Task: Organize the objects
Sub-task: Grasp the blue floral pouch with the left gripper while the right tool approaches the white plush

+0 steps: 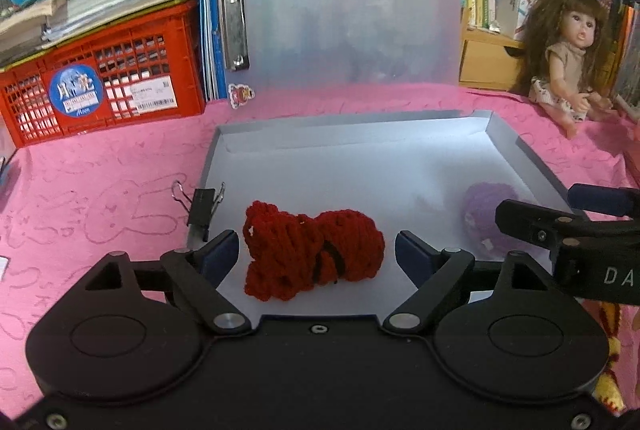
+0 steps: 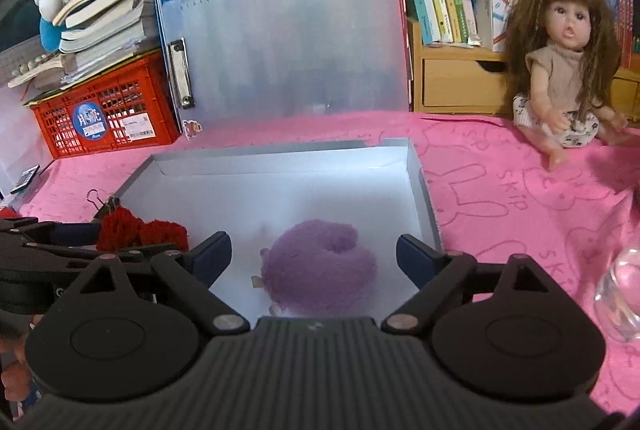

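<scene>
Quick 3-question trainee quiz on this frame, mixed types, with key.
1. True or false: the red yarn lies inside the tray.
2. What lies between the right gripper jaws? A) doll B) purple yarn C) binder clip
3. Fill in: the binder clip is clipped to the tray's ____ edge, as the left wrist view shows it.

Key:
1. True.
2. B, the purple yarn; the jaws stand open, clear of it.
3. Left.

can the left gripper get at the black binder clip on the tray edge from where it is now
Probably yes. The left gripper is open over the red yarn, and the binder clip sits uncovered on the tray's left rim, just beside its left finger.
</scene>
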The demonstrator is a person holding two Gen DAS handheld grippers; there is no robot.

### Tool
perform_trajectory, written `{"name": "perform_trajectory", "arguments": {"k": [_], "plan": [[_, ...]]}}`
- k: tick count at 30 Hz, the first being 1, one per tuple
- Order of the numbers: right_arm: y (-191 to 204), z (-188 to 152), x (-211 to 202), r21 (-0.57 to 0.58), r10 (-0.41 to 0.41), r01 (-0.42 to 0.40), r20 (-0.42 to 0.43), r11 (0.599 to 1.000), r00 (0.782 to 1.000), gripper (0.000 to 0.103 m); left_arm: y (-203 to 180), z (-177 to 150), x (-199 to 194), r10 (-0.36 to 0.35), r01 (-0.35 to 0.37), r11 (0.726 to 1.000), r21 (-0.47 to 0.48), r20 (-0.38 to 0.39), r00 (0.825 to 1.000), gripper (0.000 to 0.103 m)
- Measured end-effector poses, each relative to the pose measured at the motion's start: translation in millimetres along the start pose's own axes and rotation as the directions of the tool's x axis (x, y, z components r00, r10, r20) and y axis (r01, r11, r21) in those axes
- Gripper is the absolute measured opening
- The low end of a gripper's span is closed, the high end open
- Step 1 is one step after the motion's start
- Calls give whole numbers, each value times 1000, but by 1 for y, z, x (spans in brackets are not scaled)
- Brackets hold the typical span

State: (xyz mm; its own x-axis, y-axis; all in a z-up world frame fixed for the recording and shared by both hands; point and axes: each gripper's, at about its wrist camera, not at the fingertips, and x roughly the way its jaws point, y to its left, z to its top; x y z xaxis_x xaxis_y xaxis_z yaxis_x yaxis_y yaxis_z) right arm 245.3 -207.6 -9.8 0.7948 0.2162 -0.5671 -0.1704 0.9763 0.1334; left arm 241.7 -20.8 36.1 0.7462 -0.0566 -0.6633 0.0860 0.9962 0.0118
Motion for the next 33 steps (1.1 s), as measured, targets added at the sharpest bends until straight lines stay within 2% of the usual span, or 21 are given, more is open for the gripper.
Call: {"name": "perform_trajectory", "arguments": {"k": [12,22,33], "plan": [[-4,-10,-51,38,28,-29,35,999,999,95,6,-17,-53,-41,41,999,5,52,998,86],[-2,-29,-91,17,86,-87,50,996,995,99,8,-49,-99,-83,80,996,34,86,993,87],[0,-56,-109,-4,102,-102,22,995,995,101,23,-84,-120,-83,82,996,23,84,993,88]]}}
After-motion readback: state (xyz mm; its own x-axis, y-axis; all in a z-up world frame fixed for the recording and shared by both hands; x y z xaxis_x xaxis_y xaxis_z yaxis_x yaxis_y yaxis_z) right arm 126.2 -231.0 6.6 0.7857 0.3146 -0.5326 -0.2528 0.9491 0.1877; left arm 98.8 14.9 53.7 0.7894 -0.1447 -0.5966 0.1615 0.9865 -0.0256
